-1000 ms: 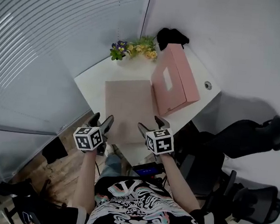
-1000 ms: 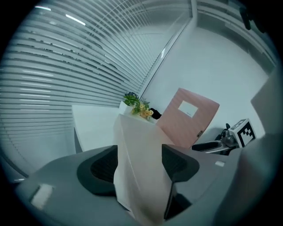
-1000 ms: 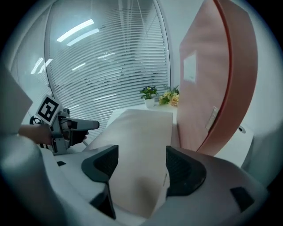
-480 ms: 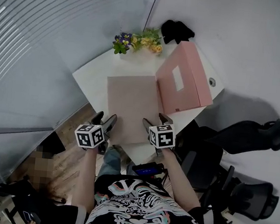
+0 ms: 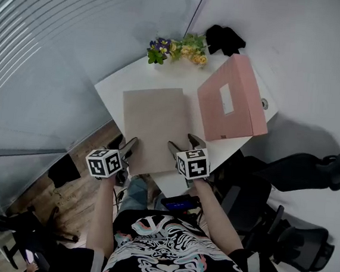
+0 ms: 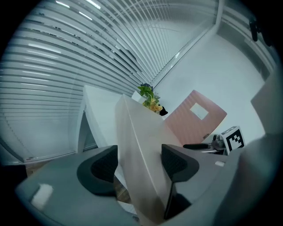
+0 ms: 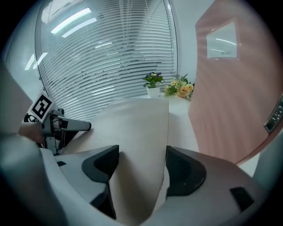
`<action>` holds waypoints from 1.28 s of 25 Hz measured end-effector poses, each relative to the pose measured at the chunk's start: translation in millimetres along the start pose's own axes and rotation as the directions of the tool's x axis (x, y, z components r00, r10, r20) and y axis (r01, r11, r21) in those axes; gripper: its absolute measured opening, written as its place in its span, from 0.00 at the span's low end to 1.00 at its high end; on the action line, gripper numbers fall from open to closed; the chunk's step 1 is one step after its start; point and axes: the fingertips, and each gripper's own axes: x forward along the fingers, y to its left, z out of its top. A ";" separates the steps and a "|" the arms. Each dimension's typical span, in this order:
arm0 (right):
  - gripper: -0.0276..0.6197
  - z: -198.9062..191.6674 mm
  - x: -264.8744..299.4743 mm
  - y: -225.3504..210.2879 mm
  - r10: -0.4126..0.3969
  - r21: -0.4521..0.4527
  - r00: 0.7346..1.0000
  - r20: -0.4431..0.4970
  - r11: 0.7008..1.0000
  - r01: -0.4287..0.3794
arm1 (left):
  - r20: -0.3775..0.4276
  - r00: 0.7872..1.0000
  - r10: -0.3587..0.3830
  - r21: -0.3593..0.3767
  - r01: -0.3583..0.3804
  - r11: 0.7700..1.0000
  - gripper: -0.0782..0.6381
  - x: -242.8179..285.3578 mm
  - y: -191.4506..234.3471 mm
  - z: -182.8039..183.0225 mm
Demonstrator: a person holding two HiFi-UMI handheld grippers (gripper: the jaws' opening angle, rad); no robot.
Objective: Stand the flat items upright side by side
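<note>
Surface: one white corner table (image 5: 110, 89) against slatted blinds.
Flat items: two. One pink board (image 5: 230, 102) stands on edge at the right. One beige board (image 5: 153, 125) lies beside it, its near end past the table's edge.
Left gripper (image 5: 125, 143): pinches the beige board's near-left corner.
Right gripper (image 5: 182, 144): pinches its near-right corner.
Flowers (image 5: 178, 46): one cluster at the far corner.

I see two flat boxes on the white table (image 5: 111, 91). The beige flat box (image 5: 156, 125) is plain and rectangular. It lies broad face up, its long side running away from me. Just to its right, the pink flat box (image 5: 230, 102) stands upright on a long edge. The broad face with a pale rectangular label faces the beige one.
</note>
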 end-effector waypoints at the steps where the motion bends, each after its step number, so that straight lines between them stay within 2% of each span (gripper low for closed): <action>1: 0.56 1.9 2.2 2.9 0.007 -0.003 1.000 0.001 1.000 -0.007 | 0.001 1.000 0.002 -0.008 -0.002 1.000 0.53 -1.7 3.3 0.8; 7: 0.57 10.0 12.4 17.1 0.046 -0.027 0.999 -0.001 0.999 -0.046 | -0.007 0.999 -0.032 -0.108 0.031 0.994 0.53 -8.9 18.3 0.7; 12: 0.57 15.2 16.5 24.7 0.079 -0.031 0.997 -0.001 0.996 -0.079 | 0.007 0.996 -0.093 -0.210 0.092 0.973 0.54 -10.0 26.5 -0.5; 15: 0.57 16.1 18.7 26.7 0.092 -0.029 0.996 -0.002 0.995 -0.092 | 0.024 0.990 -0.136 -0.317 0.137 0.939 0.55 -8.8 31.2 -4.8; 18: 0.58 16.0 22.0 27.1 0.103 -0.024 0.995 -0.006 0.994 -0.103 | 0.045 0.980 -0.194 -0.415 0.195 0.889 0.56 -4.9 33.1 -9.6; 20: 0.58 16.7 23.5 27.7 0.114 -0.019 0.993 -0.005 0.993 -0.115 | 0.050 0.972 -0.228 -0.462 0.225 0.858 0.56 -2.9 31.8 -11.0; 22: 0.58 17.1 23.9 28.3 0.129 -0.015 0.992 -0.005 0.992 -0.129 | 0.036 0.970 -0.240 -0.487 0.226 0.844 0.56 -3.4 30.8 -11.3; 26: 0.58 18.0 20.9 27.5 0.146 -0.004 0.989 -0.005 0.989 -0.146 | 0.009 0.966 -0.260 -0.505 0.229 0.832 0.55 -8.7 25.6 -7.6; 32: 0.58 19.8 20.7 26.7 0.172 0.020 0.985 -0.004 0.985 -0.172 | 0.011 0.967 -0.253 -0.486 0.226 0.844 0.54 -16.2 18.8 0.7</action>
